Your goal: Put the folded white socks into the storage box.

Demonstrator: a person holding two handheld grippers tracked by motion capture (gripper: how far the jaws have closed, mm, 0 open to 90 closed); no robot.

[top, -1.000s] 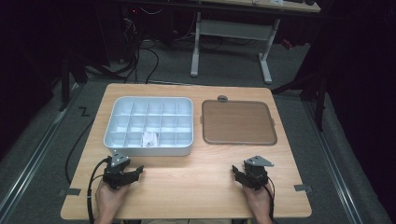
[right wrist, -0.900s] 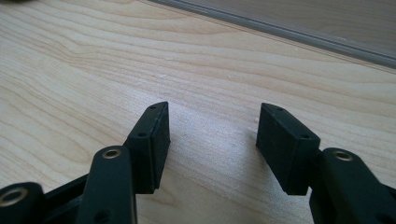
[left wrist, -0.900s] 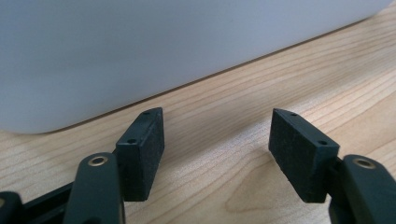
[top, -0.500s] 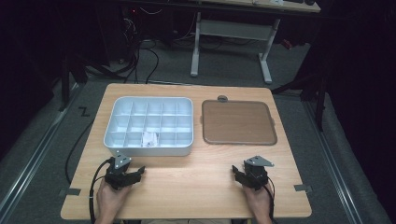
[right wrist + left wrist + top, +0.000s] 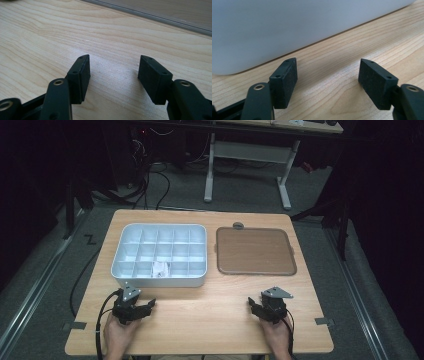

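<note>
Here the left gripper [image 5: 141, 308] rests on the table [image 5: 210, 320], jaws spread wide after just opening, nothing between them (the white compartment tray [image 5: 160, 251] lies just ahead). The right gripper [image 5: 256, 308] gapes empty, near the brown tray [image 5: 255, 251].

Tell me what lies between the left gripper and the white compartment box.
Nothing: bare wooden table runs from the open, empty left gripper to the box's near wall, as the left gripper view shows; the high view shows the same bare strip.
</note>
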